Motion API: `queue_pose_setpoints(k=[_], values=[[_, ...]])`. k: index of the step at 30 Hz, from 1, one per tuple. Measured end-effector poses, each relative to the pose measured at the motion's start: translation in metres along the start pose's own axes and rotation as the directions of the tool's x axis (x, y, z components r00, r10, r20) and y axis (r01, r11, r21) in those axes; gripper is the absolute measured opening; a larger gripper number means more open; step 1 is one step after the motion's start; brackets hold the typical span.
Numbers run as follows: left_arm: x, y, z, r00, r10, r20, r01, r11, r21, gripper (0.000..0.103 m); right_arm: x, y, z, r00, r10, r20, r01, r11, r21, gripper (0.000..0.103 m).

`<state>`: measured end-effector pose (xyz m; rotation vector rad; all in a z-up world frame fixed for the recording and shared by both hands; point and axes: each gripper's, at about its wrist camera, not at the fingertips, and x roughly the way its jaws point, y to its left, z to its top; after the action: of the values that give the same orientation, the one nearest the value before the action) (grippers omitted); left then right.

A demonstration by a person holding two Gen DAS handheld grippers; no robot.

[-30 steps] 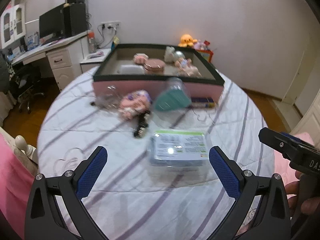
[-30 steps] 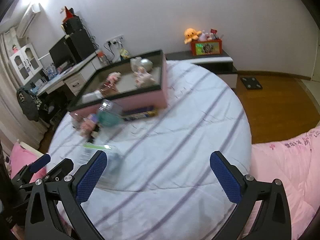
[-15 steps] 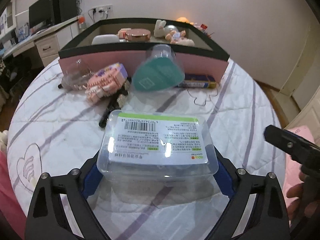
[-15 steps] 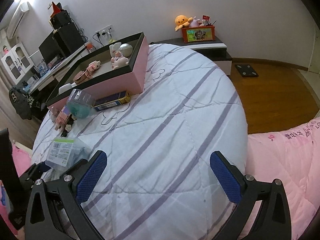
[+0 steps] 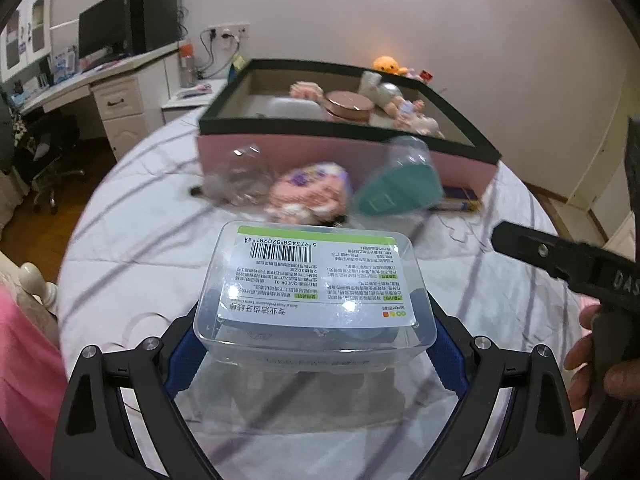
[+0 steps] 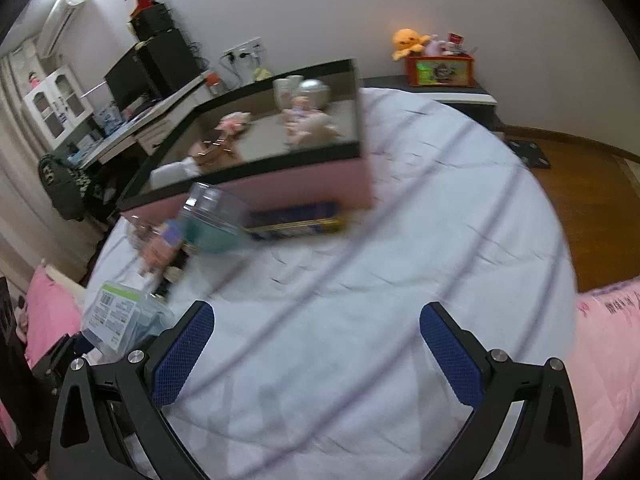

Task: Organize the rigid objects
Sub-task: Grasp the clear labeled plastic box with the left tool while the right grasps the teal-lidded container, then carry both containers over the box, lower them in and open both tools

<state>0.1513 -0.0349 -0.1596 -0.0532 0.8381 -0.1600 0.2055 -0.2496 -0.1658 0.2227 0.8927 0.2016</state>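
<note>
My left gripper point(image 5: 314, 344) is shut on a clear plastic box with a green-and-white label point(image 5: 316, 284) and holds it above the bed; the box also shows at the left of the right wrist view point(image 6: 120, 314). Ahead stands a pink storage box with a black rim point(image 5: 344, 130) that holds toys and a round tin point(image 5: 348, 105). In front of it lie a clear container point(image 5: 244, 176), a pink doll toy point(image 5: 310, 194), a teal-and-clear container point(image 5: 400, 188) and a blue-and-gold flat box point(image 6: 298, 222). My right gripper point(image 6: 316, 356) is open and empty over the striped sheet.
The round bed point(image 6: 400, 240) has a white sheet with purple stripes. A desk with a monitor point(image 5: 108, 36) stands at the left, with wood floor point(image 6: 592, 200) to the right. A pink quilt point(image 6: 612, 360) lies at the right edge. The right gripper's body point(image 5: 568, 264) shows at the right of the left wrist view.
My left gripper closed on the clear labelled box and lifted it off the sheet. My right gripper has swung and stayed open.
</note>
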Motion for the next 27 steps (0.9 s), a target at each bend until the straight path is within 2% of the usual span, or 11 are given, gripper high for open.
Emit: queue_pose_setpoints(k=[7, 10, 11, 12, 13, 17, 27], values=[[0.000, 0.027, 0.010, 1.000, 0.010, 0.017, -0.009, 1.000, -0.021, 0.094, 0.029, 0.033, 0.025, 0.995, 0.097, 0.002, -0.097, 0.995, 0.004, 0.103], [0.000, 0.036, 0.014, 1.000, 0.011, 0.026, -0.010, 0.999, -0.035, 0.094, 0.043, 0.039, 0.031, 0.992, 0.122, -0.010, -0.122, 0.992, 0.021, 0.098], [0.000, 0.039, 0.014, 1.000, 0.011, 0.029, -0.010, 0.999, -0.039, 0.094, 0.048, 0.041, 0.033, 0.992, 0.129, -0.015, -0.128, 0.991, 0.035, 0.088], [0.001, 0.041, 0.015, 0.999, 0.011, 0.031, -0.009, 0.999, -0.043, 0.094, 0.054, 0.042, 0.034, 0.991, 0.133, -0.024, -0.132, 0.990, 0.043, 0.072], [0.001, 0.043, 0.016, 0.999, 0.010, 0.033, -0.008, 0.999, -0.046, 0.094, 0.057, 0.042, 0.034, 0.990, 0.136, -0.031, -0.135, 0.990, 0.047, 0.068], [0.001, 0.046, 0.016, 0.999, 0.004, 0.038, -0.002, 0.999, -0.052, 0.094, 0.063, 0.053, 0.033, 0.989, 0.141, -0.042, -0.141, 0.990, 0.008, 0.063], [-0.010, 0.046, 0.017, 0.998, -0.006, 0.067, 0.010, 0.998, -0.060, 0.094, 0.044, 0.047, 0.028, 0.987, 0.160, -0.003, -0.160, 0.987, 0.008, 0.062]])
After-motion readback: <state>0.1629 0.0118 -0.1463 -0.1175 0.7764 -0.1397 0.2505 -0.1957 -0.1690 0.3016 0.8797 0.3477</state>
